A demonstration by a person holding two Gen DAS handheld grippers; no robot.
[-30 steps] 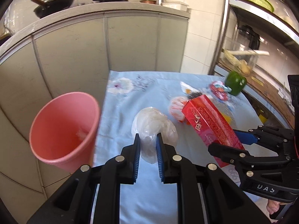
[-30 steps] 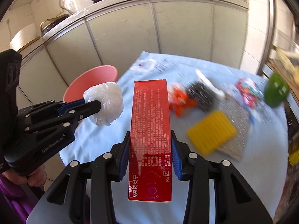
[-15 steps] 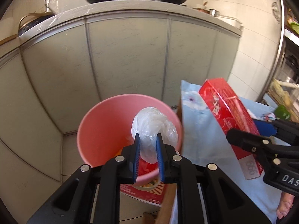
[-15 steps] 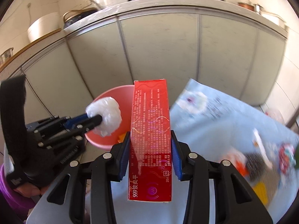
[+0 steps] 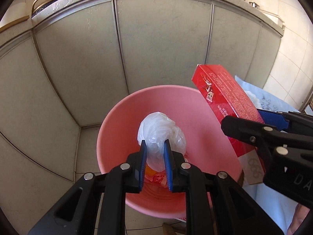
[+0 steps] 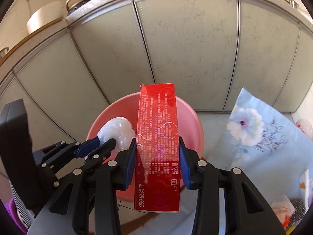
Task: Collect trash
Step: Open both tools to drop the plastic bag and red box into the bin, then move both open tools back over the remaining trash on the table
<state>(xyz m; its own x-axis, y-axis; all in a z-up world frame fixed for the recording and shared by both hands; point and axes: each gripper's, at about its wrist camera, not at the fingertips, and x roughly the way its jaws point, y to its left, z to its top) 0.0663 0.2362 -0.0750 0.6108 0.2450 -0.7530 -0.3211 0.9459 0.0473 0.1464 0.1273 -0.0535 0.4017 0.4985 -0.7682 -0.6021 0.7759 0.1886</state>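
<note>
Your left tongs (image 5: 155, 161) are clamped on the crumpled plastic bag (image 5: 160, 137), which hangs right over the mouth of the pink bin (image 5: 117, 117) — that piece looks ready to drop. Your right tongs (image 6: 158, 161) are closed on the sides of the red box (image 6: 157, 141), its far end reaching over the bin's rim, so it too seems close to release. Some scraps already lie at the bin's bottom. Farther off, on the desk (image 6: 260, 156) with its flowered blue cloth, more litter waits at the right edge — judging by that, collection is only partly done.
</note>
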